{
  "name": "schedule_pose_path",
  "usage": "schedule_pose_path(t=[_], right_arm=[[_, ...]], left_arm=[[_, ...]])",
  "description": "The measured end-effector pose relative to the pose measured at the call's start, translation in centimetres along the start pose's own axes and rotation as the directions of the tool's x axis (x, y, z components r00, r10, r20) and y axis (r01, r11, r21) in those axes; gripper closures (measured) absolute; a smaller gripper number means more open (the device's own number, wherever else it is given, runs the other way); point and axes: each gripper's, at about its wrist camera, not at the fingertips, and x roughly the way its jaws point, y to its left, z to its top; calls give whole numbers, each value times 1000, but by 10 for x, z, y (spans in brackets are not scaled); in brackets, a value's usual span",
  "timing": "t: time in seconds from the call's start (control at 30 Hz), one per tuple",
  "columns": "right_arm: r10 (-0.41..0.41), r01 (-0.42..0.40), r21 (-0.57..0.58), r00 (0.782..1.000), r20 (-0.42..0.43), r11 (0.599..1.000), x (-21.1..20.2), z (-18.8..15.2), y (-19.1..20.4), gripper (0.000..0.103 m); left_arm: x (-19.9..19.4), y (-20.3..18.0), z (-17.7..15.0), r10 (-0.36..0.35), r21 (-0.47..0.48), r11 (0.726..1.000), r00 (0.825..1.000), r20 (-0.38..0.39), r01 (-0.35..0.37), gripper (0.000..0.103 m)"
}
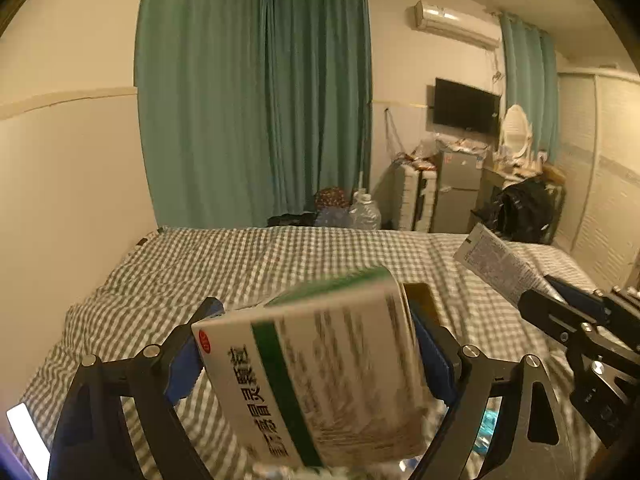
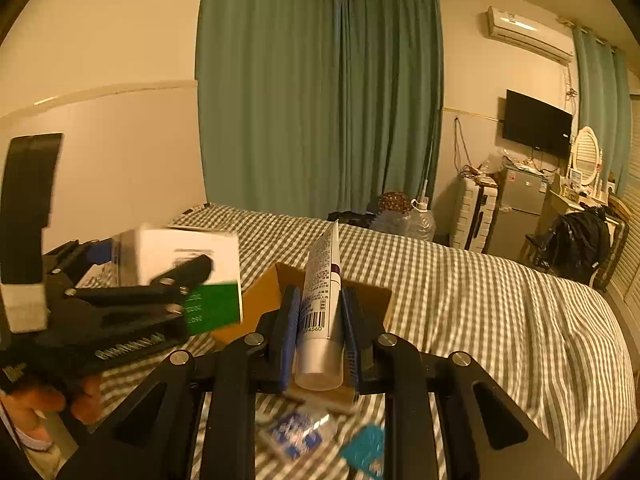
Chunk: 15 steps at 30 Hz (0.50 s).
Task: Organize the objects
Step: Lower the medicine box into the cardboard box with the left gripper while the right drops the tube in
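Grippers: two, left gripper (image 1: 316, 320) and right gripper (image 2: 318, 312)
Medicine box (image 1: 320, 380): one
Tube (image 2: 322, 312): one
Cardboard box (image 2: 260, 300): one

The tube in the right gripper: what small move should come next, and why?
Probably lower the tube into the cardboard box just beyond it. The right gripper already holds it above the bed, and the left gripper is busy with a medicine box.
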Motion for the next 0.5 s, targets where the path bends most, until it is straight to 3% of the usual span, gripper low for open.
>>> schedule_pose_path(t=[0.13, 0.3, 0.5], right_arm=[[3, -3, 9, 999, -49, 1000, 58, 3, -10, 83], [11, -6, 36, 990, -141, 999, 136, -17, -29, 83], [38, -20, 91, 977, -209, 996, 181, -47, -49, 83]], left_arm=[[61, -9, 2, 10, 24, 1000, 999, -51, -9, 18], [135, -16, -18, 10, 26, 1000, 989, -147, -7, 19], [166, -21, -34, -9, 25, 1000, 986, -168, 14, 19]])
